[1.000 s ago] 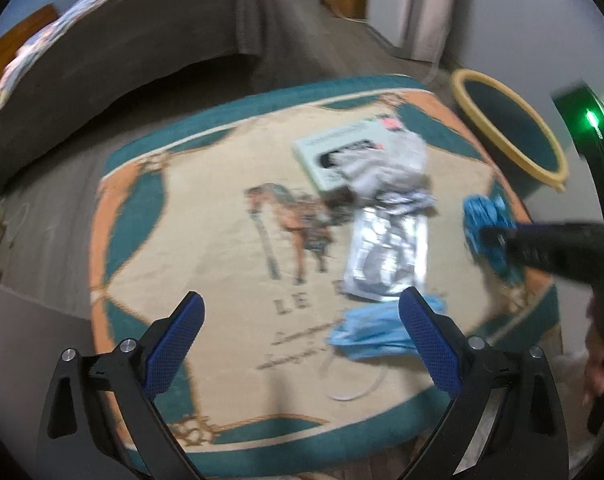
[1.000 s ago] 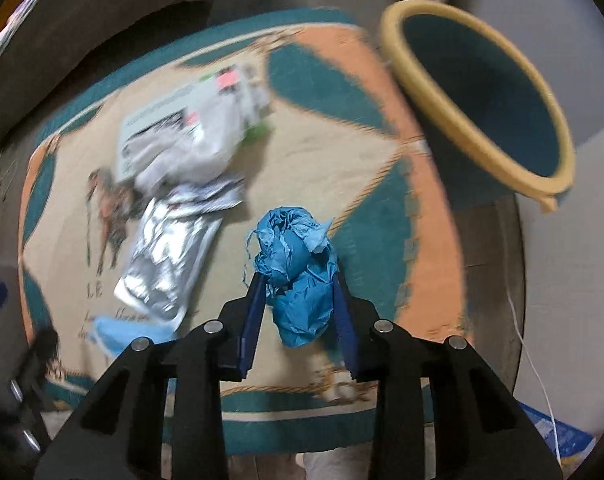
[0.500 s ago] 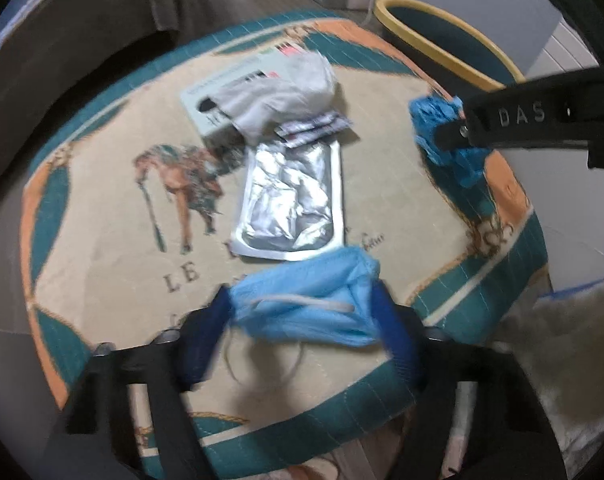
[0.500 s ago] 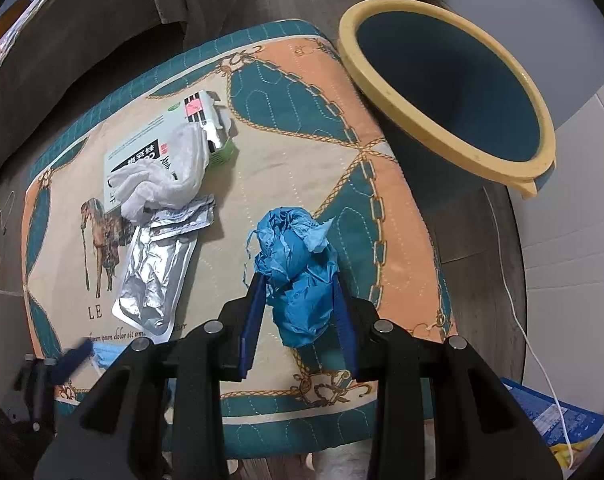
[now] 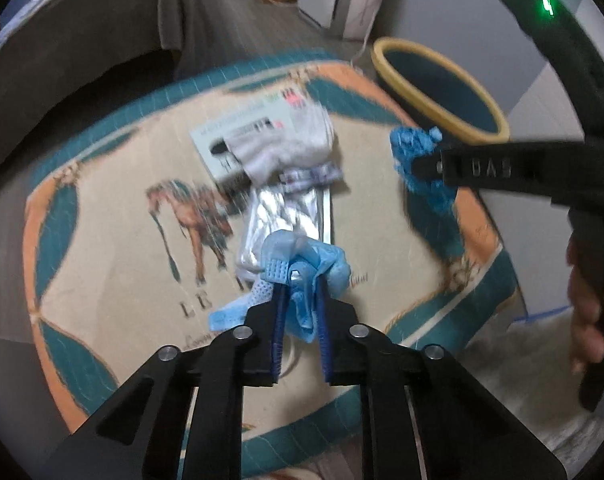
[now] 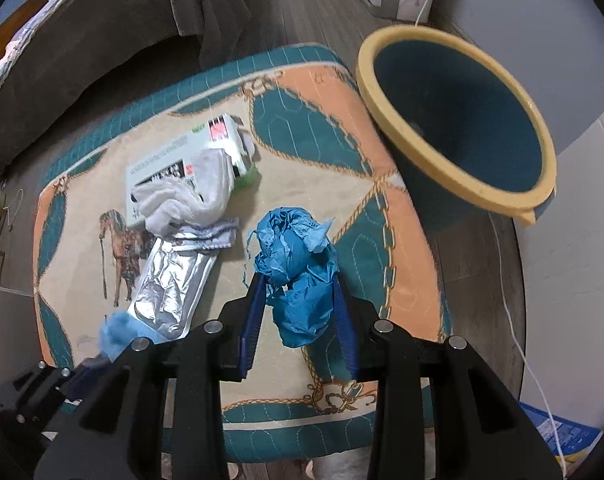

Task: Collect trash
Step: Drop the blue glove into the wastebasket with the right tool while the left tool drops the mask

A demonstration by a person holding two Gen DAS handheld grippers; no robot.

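Both grippers loaded, bin off to the right.

The left gripper (image 5: 299,300) pinches a crumpled mask (image 5: 302,256) just above the table (image 5: 101,280), its loop dangling below, lifted clear for carrying. Left on the table between the two are a foil pouch (image 6: 169,296), a white rag (image 6: 189,196) and a box (image 6: 173,152), likely next. The right gripper (image 6: 299,312) clamps a blue wad (image 6: 297,264), held nearer the bin (image 6: 454,120) beyond the table's edge; nothing seems to block that path.
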